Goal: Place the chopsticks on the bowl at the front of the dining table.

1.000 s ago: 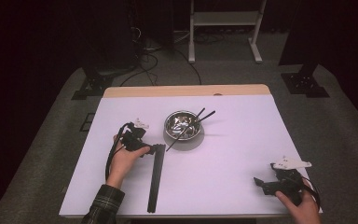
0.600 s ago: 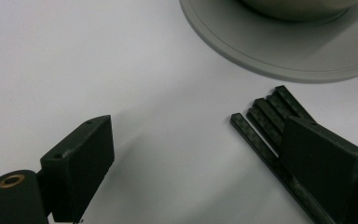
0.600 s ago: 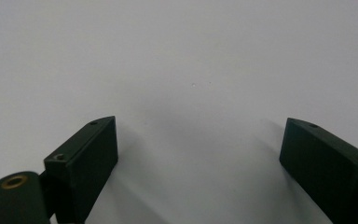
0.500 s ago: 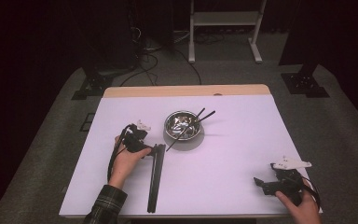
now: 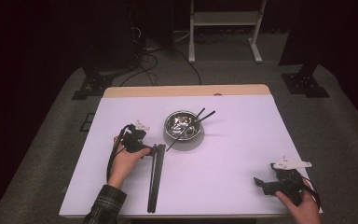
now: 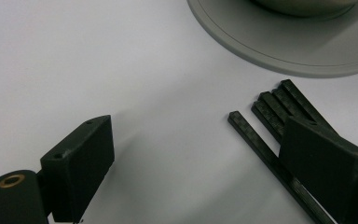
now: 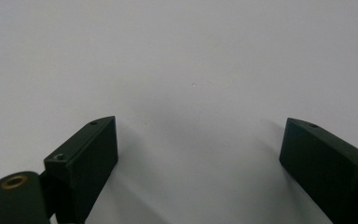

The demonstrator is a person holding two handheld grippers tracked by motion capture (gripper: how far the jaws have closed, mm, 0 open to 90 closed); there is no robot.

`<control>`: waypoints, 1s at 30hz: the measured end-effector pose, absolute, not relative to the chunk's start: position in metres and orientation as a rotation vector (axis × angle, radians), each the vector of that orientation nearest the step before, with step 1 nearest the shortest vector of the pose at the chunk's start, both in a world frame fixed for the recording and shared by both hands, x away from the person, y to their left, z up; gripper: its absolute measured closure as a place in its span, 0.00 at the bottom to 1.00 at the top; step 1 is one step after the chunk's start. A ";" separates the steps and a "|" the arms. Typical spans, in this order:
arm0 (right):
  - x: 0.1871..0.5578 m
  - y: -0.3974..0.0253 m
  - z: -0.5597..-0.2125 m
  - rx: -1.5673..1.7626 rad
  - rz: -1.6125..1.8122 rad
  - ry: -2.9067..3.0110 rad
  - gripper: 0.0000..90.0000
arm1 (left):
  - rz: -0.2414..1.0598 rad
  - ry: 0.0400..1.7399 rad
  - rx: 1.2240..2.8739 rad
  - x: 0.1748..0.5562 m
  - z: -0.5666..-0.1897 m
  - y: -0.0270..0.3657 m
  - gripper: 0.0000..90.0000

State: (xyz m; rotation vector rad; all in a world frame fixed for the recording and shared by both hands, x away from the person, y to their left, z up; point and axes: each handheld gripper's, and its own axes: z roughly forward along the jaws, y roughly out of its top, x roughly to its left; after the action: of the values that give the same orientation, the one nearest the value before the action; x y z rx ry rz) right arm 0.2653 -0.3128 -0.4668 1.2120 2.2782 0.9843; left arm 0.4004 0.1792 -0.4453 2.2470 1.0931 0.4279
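A bundle of long black chopsticks [image 5: 154,177] lies lengthwise on the white table, left of centre. My left gripper [image 5: 150,150] sits at its far end, open; in the left gripper view the stick ends [image 6: 265,121] lie beside and under the right jaw, nothing held between the jaws. A metal bowl [image 5: 182,125] with two black chopsticks [image 5: 192,126] leaning in it stands on a grey saucer [image 6: 279,51] just beyond. My right gripper [image 5: 261,183] rests open at the table's front right over bare table [image 7: 191,93].
The white table [image 5: 233,154] has a wooden strip along its far edge [image 5: 186,90]. Beyond it stand a white frame [image 5: 223,23], black stand feet [image 5: 303,84] and floor cables [image 5: 144,60].
My left hand and gripper have crept slightly up and right, closer to the far end of the chopstick bundle. The right gripper has stayed put.
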 end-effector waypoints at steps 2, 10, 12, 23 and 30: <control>0.265 -0.313 -0.467 1.212 0.984 2.278 0.11 | 0.427 1.091 2.241 0.398 -0.444 0.180 0.10; 0.265 -0.313 -0.467 1.211 0.984 2.278 0.11 | 0.424 1.070 2.219 0.389 -0.435 0.183 0.10; 0.265 -0.313 -0.467 1.211 0.984 2.278 0.11 | 0.421 1.071 2.215 0.386 -0.435 0.183 0.10; 0.265 -0.313 -0.467 1.213 0.984 2.278 0.11 | 0.415 1.057 2.218 0.367 -0.433 0.186 0.10; 0.265 -0.313 -0.467 1.214 0.985 2.278 0.11 | 0.414 1.032 2.218 0.351 -0.429 0.187 0.10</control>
State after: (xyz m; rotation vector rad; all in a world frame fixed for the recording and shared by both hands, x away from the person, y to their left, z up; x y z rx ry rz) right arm 0.2653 -0.3127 -0.4667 1.2140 2.2777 0.9854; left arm 0.3515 0.1865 -0.4288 2.2182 1.0325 0.4137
